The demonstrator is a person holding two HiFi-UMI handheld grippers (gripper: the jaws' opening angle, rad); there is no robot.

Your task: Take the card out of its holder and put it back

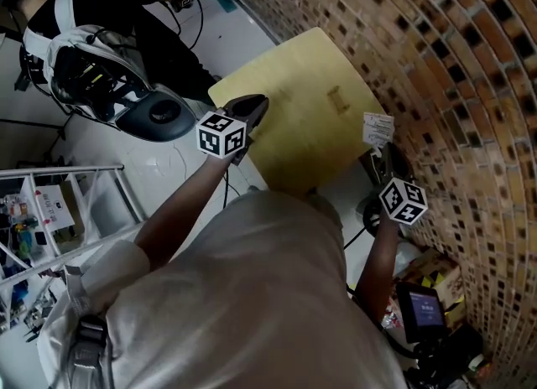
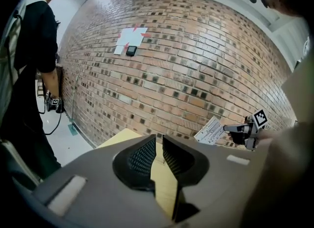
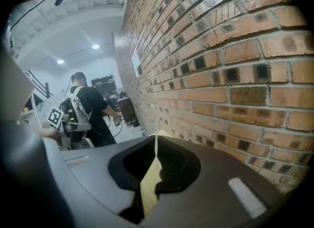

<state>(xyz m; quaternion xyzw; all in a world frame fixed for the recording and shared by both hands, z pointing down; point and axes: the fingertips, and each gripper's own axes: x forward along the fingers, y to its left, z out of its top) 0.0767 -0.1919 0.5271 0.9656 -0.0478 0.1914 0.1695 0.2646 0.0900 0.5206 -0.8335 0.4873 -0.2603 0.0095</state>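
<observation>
Brick wall (image 1: 436, 60) is seen close along the right, with a pale wooden table (image 1: 294, 153) set against it. The holder (image 1: 338, 99) stands on the table near the wall side, and no card can be seen in it. The card (image 1: 377, 128) is held off the table's right edge, well apart from the holder. It is pinched at its lower edge by the right gripper (image 1: 382, 154), whose jaws are closed flat on it, as its own view shows edge-on. The left gripper (image 2: 159, 141) is kept over the table's near-left edge with its jaws only narrowly apart and nothing between them.

The taking-out is judged done; the return is not yet made. The card is gripped by a thin margin, so it could be bent or twisted loose if it is pushed against the slot's rim at an angle. The holder is not steadied by anything — it could be nudged along the table or tipped if the card is met off-centre.
</observation>
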